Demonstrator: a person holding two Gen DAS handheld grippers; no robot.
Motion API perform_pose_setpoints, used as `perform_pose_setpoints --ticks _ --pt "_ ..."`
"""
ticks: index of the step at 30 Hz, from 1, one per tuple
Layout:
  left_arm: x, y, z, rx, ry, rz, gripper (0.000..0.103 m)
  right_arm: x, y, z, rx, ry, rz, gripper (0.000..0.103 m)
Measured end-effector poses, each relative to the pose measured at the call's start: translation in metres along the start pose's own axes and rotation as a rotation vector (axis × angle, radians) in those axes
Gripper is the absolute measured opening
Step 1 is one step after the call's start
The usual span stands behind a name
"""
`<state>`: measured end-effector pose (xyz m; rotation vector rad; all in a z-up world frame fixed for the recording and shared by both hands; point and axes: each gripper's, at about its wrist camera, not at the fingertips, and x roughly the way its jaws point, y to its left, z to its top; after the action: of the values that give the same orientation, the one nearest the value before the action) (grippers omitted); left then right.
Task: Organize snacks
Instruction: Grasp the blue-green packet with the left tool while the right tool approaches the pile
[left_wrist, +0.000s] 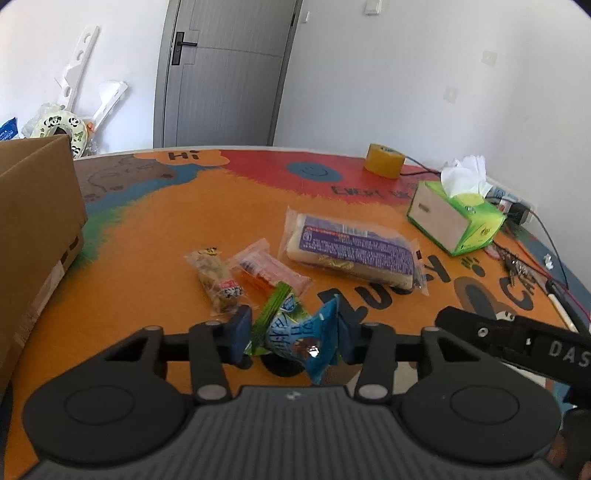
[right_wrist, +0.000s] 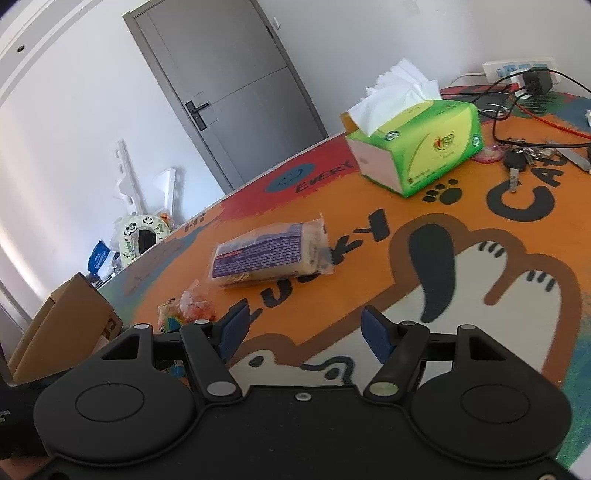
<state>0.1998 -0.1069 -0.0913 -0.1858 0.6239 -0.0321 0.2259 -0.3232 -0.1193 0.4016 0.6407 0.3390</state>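
Your brown cardboard box (left_wrist: 37, 206) sits at the bench's (left_wrist: 147, 236) left edge, its contents hidden. Your left gripper's (left_wrist: 293, 334) jaws clamp a crumpled blue-green snack packet (left_wrist: 295, 332) above the bench; your right gripper's (right_wrist: 303, 330) jaws stand apart.

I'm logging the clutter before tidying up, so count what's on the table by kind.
Snack packets: 4 (blue-green packet in the left tongs, nut bar, orange-pink packet, large purple-label pack)
Tissue boxes: 1
Tape rolls: 1
Cardboard boxes: 1
Key bunches: 1
Total: 8
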Motion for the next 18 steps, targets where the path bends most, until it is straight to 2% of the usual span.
perform_pose_setpoints --ticks 1,3,10,18 --pt "-0.002 0.002 0.001 -0.007 0.001 -0.004 0.030 0.001 0.002 0.000 -0.003 0.001 0.002 0.068" --pt "-0.005 0.007 0.003 -0.020 -0.003 -0.007 0.028 0.003 0.007 0.001 -0.010 0.001 0.007 0.068" --pt "-0.020 0.023 0.008 -0.045 -0.034 -0.007 0.027 0.013 0.026 0.003 -0.045 0.006 0.030 0.068" --pt "-0.028 0.046 0.020 -0.080 -0.073 0.029 0.027 0.036 0.055 0.007 -0.099 0.037 0.069 0.065"
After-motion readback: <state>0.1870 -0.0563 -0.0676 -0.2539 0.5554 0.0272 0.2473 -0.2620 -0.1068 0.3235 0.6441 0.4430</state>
